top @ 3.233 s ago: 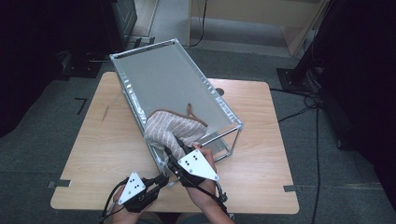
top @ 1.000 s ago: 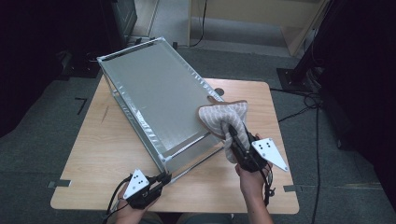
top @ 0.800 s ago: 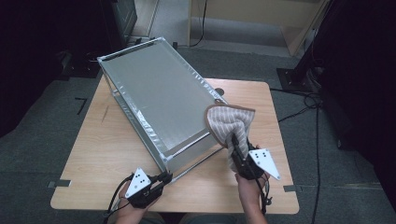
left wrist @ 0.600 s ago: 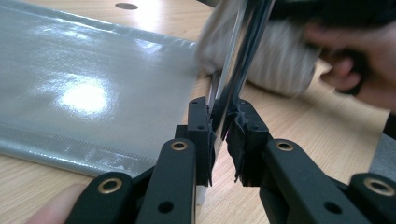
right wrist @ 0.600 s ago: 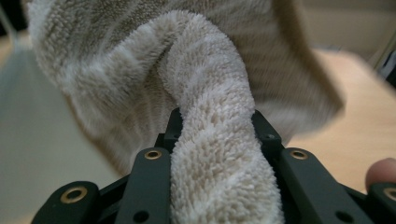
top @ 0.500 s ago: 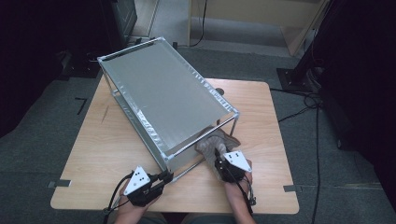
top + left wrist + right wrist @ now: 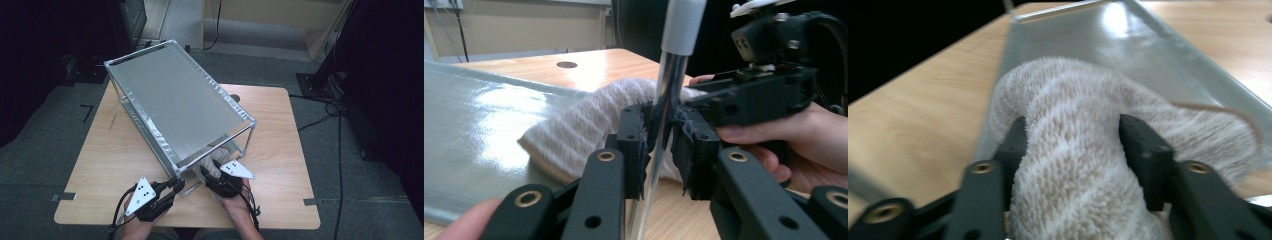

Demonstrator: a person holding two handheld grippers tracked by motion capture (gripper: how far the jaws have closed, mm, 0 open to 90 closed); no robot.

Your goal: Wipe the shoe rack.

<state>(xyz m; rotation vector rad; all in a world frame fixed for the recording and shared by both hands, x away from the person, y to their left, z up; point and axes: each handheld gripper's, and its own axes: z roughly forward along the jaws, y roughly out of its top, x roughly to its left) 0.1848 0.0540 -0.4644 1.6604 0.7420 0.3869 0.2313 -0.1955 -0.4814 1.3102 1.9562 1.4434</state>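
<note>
A two-shelf metal rack (image 7: 175, 100) stands slantwise on the wooden table (image 7: 280, 125). My left gripper (image 7: 175, 186) is shut on the rack's near corner post (image 7: 669, 90), which runs upright between the pads (image 7: 631, 145). A beige striped towel (image 7: 1073, 100) lies bunched on the lower shelf (image 7: 1128, 45) at the rack's near end, under the top shelf. My right gripper (image 7: 212, 172) has the towel (image 7: 222, 155) between its jaws. The jaws have just been opening, and both pads (image 7: 1140, 150) still touch the towel's sides. In the left gripper view the towel (image 7: 579, 125) lies just behind the post.
The rack covers the table's middle and left back. Bare tabletop runs along the right side (image 7: 270, 165) and the left front (image 7: 100, 165). Dark floor, cables and furniture surround the table. A round hole (image 7: 234, 97) marks the tabletop by the rack.
The right gripper came down and leftwards from beside the rack's right side, carrying the towel onto the lower shelf at the near end. The left gripper stayed on the post.
</note>
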